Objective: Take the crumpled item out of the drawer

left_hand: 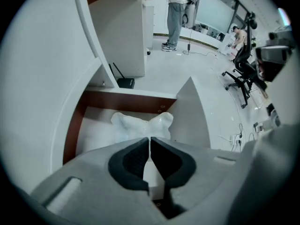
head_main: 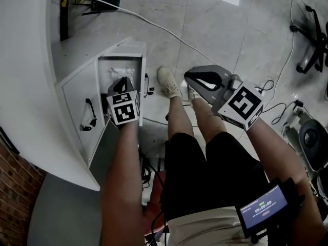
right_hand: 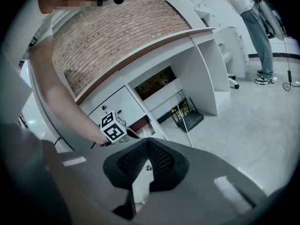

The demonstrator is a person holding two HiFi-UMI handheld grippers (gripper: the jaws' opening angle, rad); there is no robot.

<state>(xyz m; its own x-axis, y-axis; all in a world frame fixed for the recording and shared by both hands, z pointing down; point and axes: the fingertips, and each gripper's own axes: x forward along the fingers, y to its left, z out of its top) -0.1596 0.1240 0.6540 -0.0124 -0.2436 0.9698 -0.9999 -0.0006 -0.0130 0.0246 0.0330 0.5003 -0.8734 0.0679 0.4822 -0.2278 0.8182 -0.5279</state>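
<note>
The white crumpled item sits just past my left gripper's tips, over the white floor of the open drawer. The jaws stand almost together, pinching the item's near fold. In the head view the left gripper points steeply down into the drawer, with the crumpled item partly hidden under it. My right gripper hangs to the right, above the person's shoes, shut with nothing in it. Its own view shows the right gripper with tips touching, and the left gripper's marker cube by the drawer.
A white cabinet door with a black handle lies left of the drawer. A white cable crosses the tiled floor. An office chair stands at far right. A black box sits under the desk; a person stands beyond.
</note>
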